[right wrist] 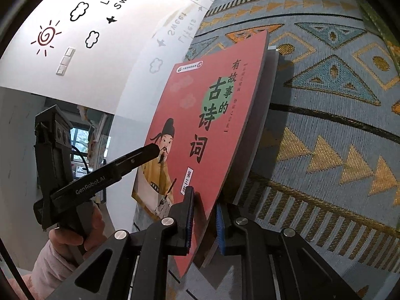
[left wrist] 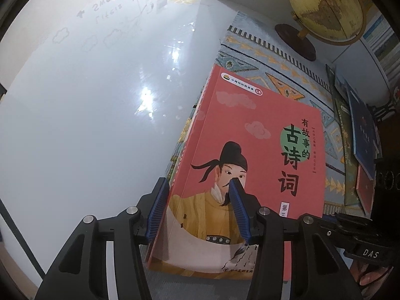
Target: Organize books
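Currently the red book is held raised above the patterned cloth, its long axis running away from both claws. It is gripped at its near edge: the left claw is clenched over the spine-side corner, the right claw over the open-edge corner. A robed, moustached figure and large Chinese characters are shown on its cover. Beyond the book, a globe is seen.

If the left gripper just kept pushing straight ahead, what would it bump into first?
Nothing new: the left gripper already clamps the red book, which fills its path. Past the book lies the patterned cloth, though depth is unclear.
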The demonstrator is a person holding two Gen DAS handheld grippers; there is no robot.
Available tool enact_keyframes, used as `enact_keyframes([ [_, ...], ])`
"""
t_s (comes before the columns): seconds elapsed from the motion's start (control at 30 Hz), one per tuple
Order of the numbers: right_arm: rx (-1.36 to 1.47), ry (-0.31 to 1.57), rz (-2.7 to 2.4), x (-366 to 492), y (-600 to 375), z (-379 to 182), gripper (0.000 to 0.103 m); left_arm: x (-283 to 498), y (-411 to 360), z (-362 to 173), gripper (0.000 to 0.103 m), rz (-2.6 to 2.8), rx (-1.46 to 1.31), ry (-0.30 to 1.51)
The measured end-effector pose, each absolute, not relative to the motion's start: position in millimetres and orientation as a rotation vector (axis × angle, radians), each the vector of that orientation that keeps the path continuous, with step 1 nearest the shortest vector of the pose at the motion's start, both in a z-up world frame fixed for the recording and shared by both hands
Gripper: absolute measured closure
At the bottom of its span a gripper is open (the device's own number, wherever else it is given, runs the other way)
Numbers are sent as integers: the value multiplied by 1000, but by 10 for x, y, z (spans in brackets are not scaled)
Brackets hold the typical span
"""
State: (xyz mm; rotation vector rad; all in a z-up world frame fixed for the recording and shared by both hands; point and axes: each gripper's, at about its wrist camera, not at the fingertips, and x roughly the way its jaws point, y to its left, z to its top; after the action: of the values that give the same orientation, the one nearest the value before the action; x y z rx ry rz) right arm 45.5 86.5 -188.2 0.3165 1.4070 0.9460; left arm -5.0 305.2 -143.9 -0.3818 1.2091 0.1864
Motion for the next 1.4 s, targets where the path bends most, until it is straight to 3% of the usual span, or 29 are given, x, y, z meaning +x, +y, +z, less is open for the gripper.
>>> enact_keyframes([
  [1.13,297,1408,901,426,967,-1836,84,-119,3049,-1424,54,209,-365,1249],
  [1.4,290,1437,868,457,1046,-1809,77,-202,3080,-1374,54,239,-365,1243],
])
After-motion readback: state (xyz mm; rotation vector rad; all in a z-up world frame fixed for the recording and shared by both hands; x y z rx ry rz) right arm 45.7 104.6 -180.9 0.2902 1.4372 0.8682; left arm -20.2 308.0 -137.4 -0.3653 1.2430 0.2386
